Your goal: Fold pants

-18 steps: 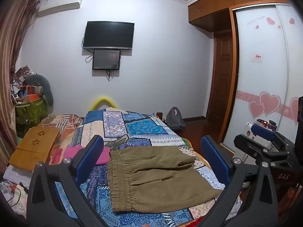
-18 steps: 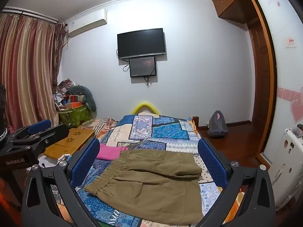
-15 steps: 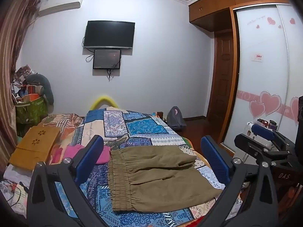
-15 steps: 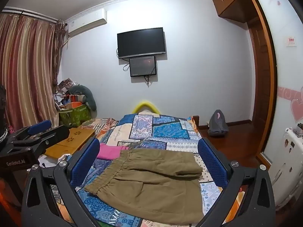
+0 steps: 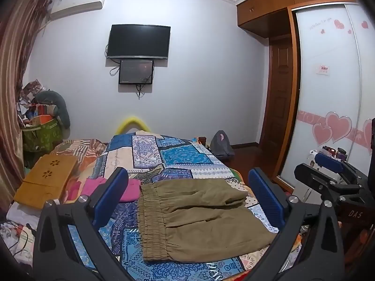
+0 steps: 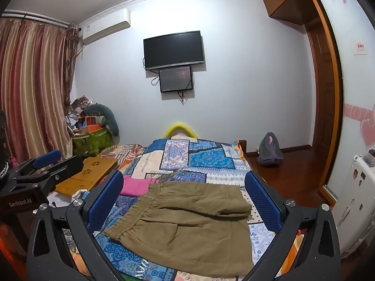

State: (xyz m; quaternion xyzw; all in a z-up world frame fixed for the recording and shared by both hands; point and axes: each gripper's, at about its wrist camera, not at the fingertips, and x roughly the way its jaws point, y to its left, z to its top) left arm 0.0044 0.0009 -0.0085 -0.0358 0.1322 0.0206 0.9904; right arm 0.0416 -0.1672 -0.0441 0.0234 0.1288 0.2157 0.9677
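Only the right wrist view takes in the striped curtains (image 6: 30, 89); the left wrist view shows the heart-patterned wardrobe door (image 5: 328, 107). The olive pants (image 5: 196, 217), folded, lie on the patchwork bed (image 5: 168, 157), ahead of and below the left tool (image 5: 187, 201) and right tool (image 6: 185, 203), both spread wide, touching nothing.

1. Pants (image 5: 201, 215), olive, folded: one.
2. Pink garment (image 5: 131, 190): one.
3. Patchwork bedspread (image 5: 178, 157): one.
4. Wooden lap tray (image 5: 44, 180) with flower cut-outs: one; cut-outs, two.
5. Wall screens: two, a large television (image 5: 139, 41) and a smaller monitor (image 5: 136, 72) below it.
6. Air conditioner (image 5: 77, 3): one.
7. Grey backpack (image 5: 221, 144) on the floor: one.
8. Grippers: two, left gripper (image 5: 187, 196) and right gripper (image 6: 185, 199), each with two blue pads.
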